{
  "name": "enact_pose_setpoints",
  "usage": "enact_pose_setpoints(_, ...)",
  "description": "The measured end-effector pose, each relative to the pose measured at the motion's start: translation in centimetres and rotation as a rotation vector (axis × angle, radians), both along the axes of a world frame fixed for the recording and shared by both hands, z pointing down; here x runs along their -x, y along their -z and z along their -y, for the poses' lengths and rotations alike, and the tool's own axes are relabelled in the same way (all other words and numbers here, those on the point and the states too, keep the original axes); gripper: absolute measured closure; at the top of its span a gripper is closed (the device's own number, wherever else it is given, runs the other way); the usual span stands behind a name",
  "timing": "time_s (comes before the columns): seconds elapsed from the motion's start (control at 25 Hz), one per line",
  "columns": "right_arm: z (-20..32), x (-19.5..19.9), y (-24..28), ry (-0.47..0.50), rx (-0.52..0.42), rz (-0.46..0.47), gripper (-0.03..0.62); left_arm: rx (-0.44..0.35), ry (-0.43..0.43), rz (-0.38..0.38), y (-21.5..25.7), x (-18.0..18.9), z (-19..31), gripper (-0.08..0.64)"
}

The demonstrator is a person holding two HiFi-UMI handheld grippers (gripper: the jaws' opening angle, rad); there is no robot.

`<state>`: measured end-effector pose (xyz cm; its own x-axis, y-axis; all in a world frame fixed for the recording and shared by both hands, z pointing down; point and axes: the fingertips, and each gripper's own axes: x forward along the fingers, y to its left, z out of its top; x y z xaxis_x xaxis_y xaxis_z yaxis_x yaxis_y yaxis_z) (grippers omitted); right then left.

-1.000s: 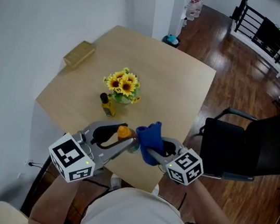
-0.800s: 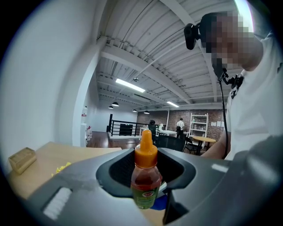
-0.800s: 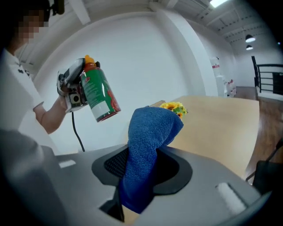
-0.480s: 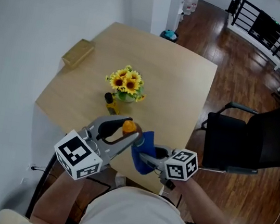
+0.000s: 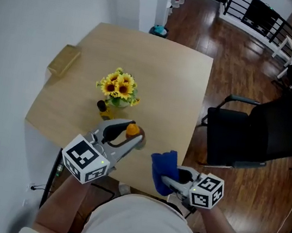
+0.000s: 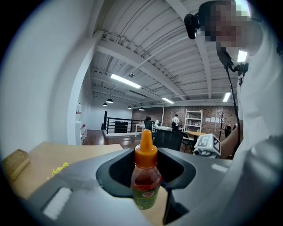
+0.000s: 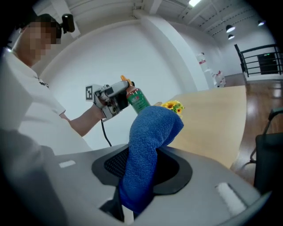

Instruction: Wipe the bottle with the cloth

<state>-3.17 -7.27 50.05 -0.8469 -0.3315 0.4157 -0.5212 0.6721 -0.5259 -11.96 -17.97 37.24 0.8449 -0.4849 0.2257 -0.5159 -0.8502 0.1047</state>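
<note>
Head view: left gripper (image 5: 133,138) clamps the bottle (image 5: 131,130) over the table's (image 5: 168,78) near edge. The right gripper (image 5: 173,174), apart to its right, pinches the cloth (image 5: 163,164).
Left gripper view: bottle small, rigid, probably light and slick; best held at the body.
Right gripper view: cloth soft, folding over.

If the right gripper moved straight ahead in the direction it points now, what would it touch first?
Most likely the bottle, held up by the left gripper. The right gripper carries the cloth in front, aimed at it. The sunflowers lie just beside that line, so depth leaves some doubt.
</note>
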Motion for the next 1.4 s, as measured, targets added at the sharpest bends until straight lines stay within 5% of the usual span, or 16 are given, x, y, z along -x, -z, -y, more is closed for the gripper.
enact_pose_setpoints(0.2, 0.0, -4.4, 1.7, -0.138, -0.042, -0.053, 0.434, 0.008, 0.002, 0.036, -3.5, -1.1, 2.6, 0.402)
enact_pose_setpoints(0.6, -0.1, -7.9, 2.1, -0.303, -0.017, -0.109, 0.434, -0.002, 0.161, 0.129, -13.0, -1.3, 10.5, 0.401)
enact_pose_setpoints(0.96, 0.3, -7.5, 1.7, -0.328, 0.025, -0.151, 0.434, 0.024, 0.218, 0.158, -19.0, -1.0, 15.1, 0.400)
enact_pose_setpoints(1.4, 1.4, -8.3, 1.7, -0.310, 0.033, -0.186, 0.434, -0.020, 0.228, 0.146, -21.4, -0.9, 15.0, 0.397)
